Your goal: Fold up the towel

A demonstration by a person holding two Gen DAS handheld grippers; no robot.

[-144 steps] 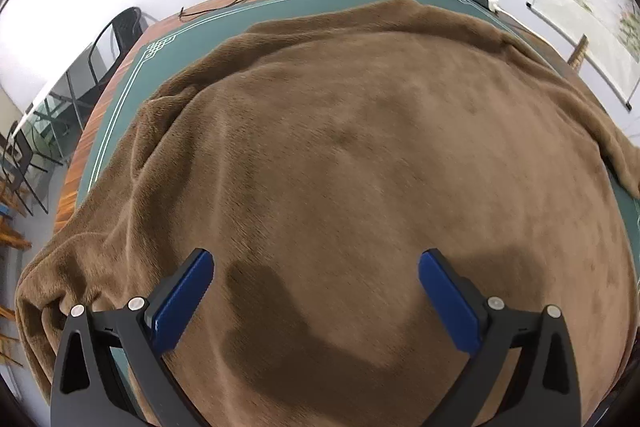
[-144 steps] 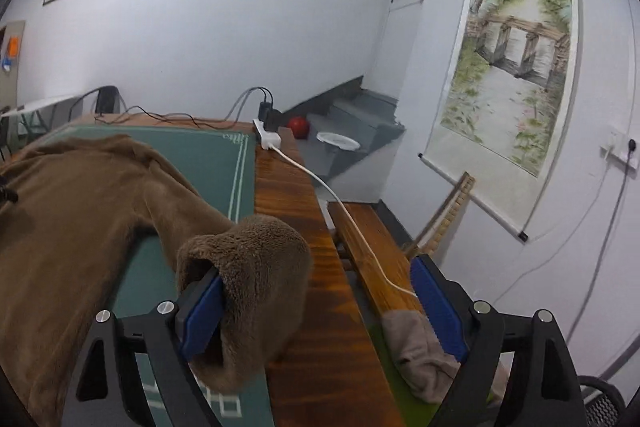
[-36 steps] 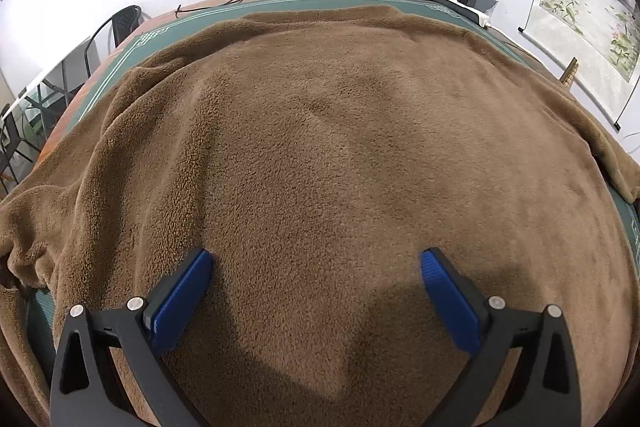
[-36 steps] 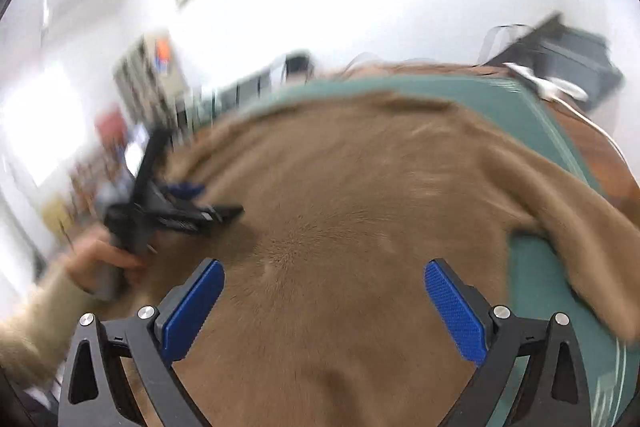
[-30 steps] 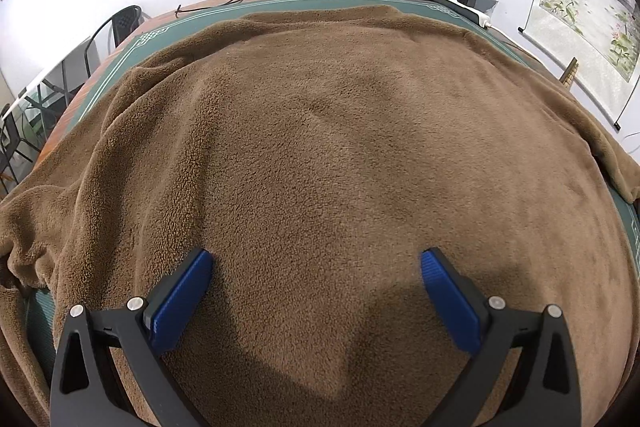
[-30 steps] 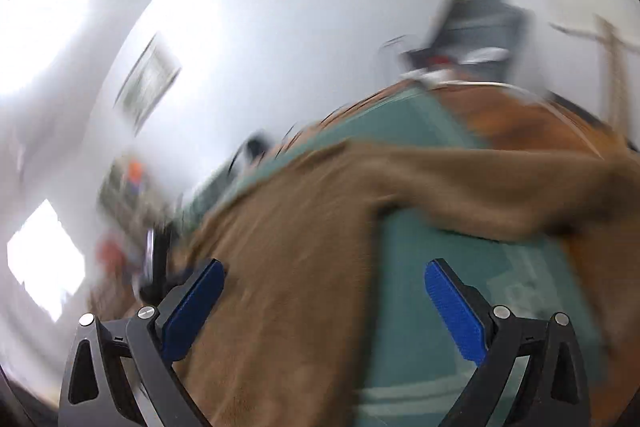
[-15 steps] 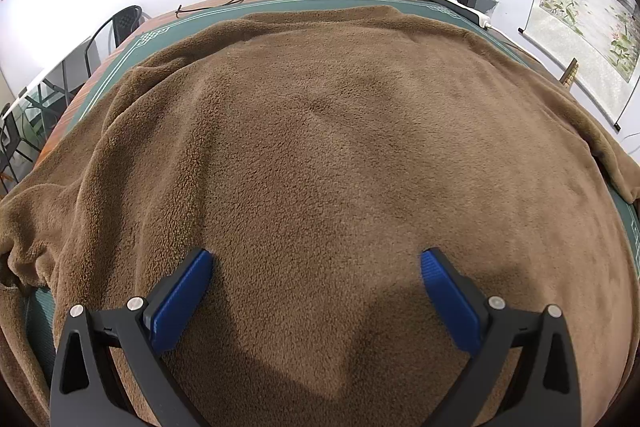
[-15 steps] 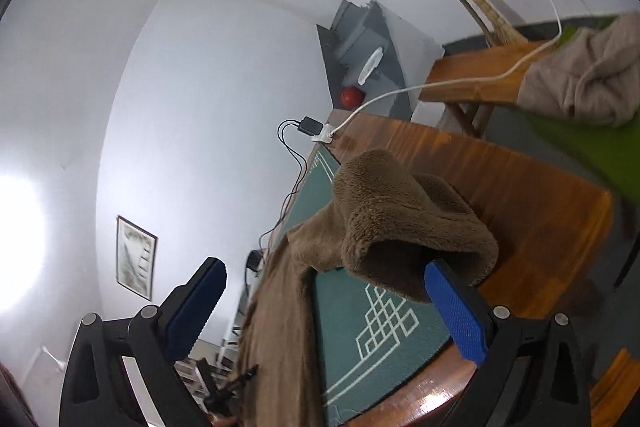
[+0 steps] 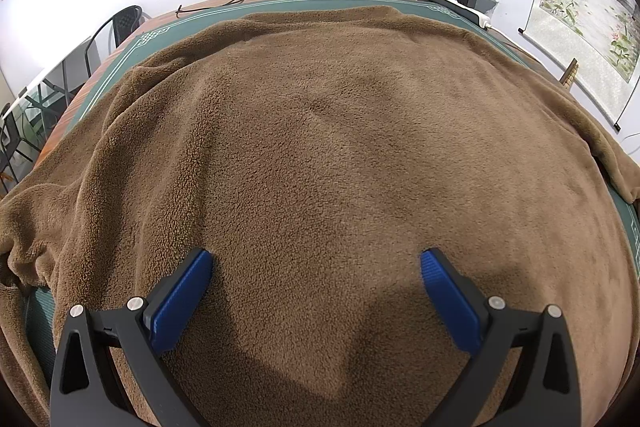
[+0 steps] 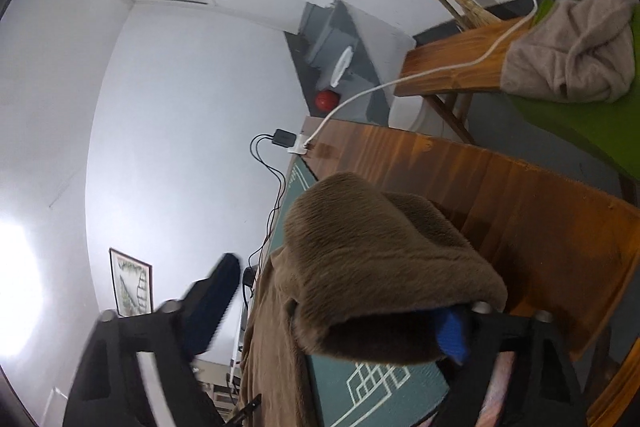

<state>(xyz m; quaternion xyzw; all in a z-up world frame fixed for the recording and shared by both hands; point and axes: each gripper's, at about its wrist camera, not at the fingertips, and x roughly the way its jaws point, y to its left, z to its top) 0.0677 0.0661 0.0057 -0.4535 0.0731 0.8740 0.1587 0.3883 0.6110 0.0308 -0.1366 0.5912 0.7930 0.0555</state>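
Note:
A large brown fleece towel lies spread over the green table mat, with its left edge hanging off the table. My left gripper hovers open just above the towel's near middle, holding nothing. In the right wrist view the camera is rolled onto its side. A bunched corner of the towel bulges up between the fingers of my right gripper at the mat's corner. The jaws stand wide apart. The fabric drapes over the blue pad; the other finger is blurred and clear of the cloth.
A white power strip with black cables lies at the table's far edge. Bare wooden table top borders the mat. Beyond it stands a wooden bench with a beige cloth. Chairs stand at far left.
The left gripper has stayed still over the towel. The right gripper has swung from over the towel to its right corner, rolled sideways, and the corner now sits between its fingers.

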